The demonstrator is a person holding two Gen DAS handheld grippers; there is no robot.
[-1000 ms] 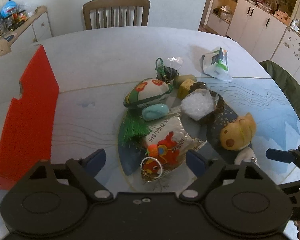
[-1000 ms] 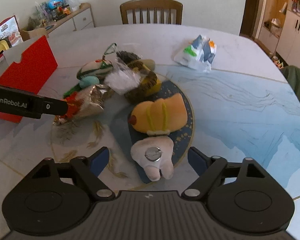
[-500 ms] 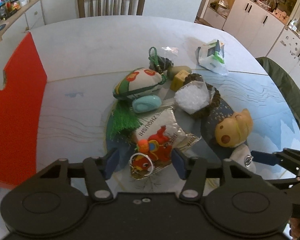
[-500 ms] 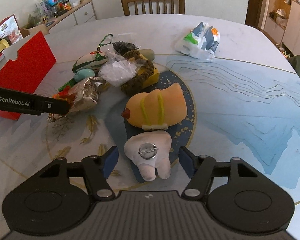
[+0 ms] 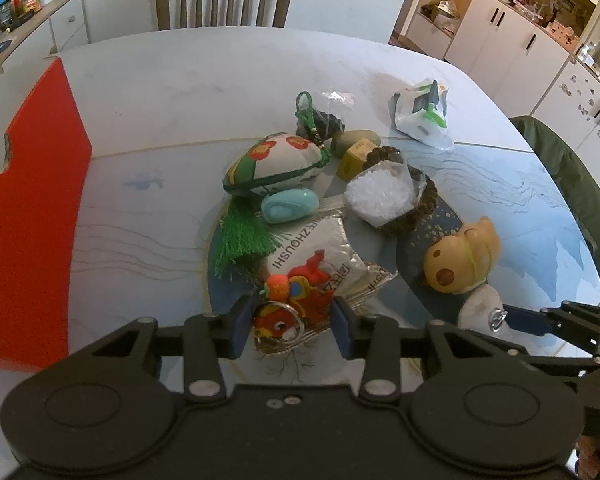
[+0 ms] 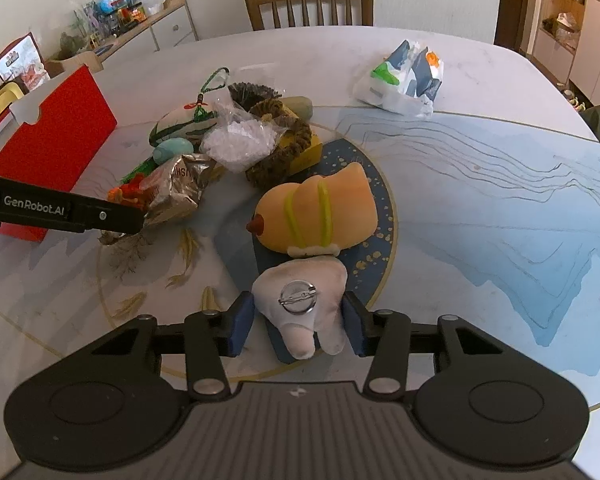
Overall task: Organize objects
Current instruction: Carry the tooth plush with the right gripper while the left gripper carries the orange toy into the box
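Left wrist view
my left claw [image 5: 287, 325]: narrowed down around the red-orange fish keychain [image 5: 290, 307], blue pads right at both its sides; can't tell if they're actually pinching it yet
keychain spot: near edge of the table [image 5: 180, 92], lying on the silver snack packet [image 5: 320, 256], metal ring toward me
crowding it: green tassel [image 5: 242, 242] just to the left, teal oval thing [image 5: 289, 206] and the flowered pouch [image 5: 274, 166] behind that
further back: clear bag of white crystals [image 5: 380, 194] sitting in a dark bead bracelet [image 5: 422, 206], yellow block [image 5: 356, 154] behind it
left edge: red box [image 5: 28, 184] standing up, well apart from the pile
right side: orange plush [image 5: 462, 258], and my other claw poking in from the right edge of the view

Right wrist view
my right claw [image 6: 298, 326]: narrow too, pads flanking the white tooth plush [image 6: 302, 300], touching or very nearly
tooth plush spot: near edge of the table, on the dark blue patch, pin badge [image 6: 297, 298] facing up
in the way: orange plush touching its far end
left of it: my left claw's black finger lying across the keychain and packet
far side: white plastic bag [image 6: 404, 78] on its own, wooden chair [image 6: 309, 4] past the far edge
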